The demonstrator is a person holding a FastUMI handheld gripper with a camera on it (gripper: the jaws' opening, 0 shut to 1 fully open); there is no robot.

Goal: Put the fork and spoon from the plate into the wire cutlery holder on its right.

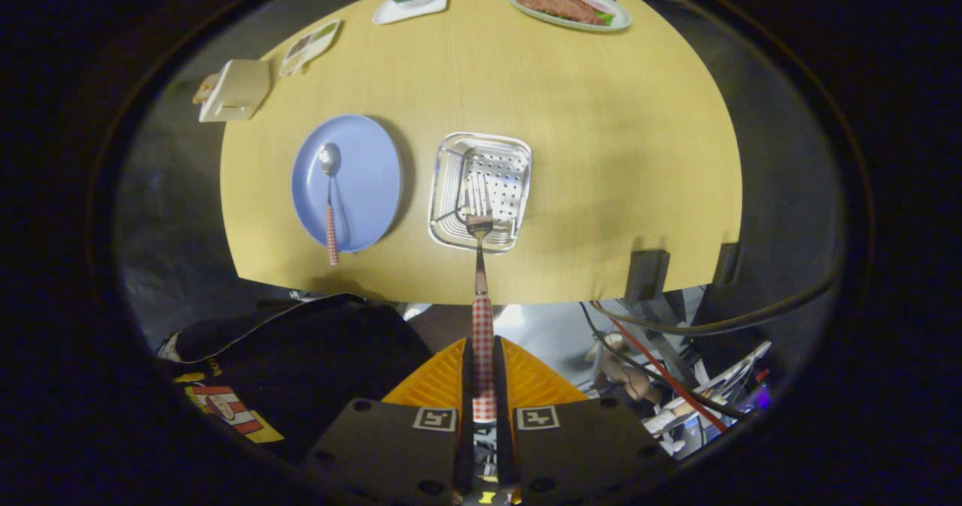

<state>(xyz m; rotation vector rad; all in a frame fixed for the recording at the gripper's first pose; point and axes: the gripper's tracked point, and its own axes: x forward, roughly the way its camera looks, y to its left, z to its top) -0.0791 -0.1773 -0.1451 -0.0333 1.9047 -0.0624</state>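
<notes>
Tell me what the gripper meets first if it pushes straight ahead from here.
The gripper, shut on the fork, points at the wire cutlery holder; the tines likely reach its basket first, though height above it is unclear.

Gripper cam, fisheye, rides on the claw point(481, 356), high above the surface point(601, 153), well off its near edge, looking steeply down and forward along the fingers. Whole surface fits in view, far edge included. Claw clamps the fork point(481, 295).
</notes>
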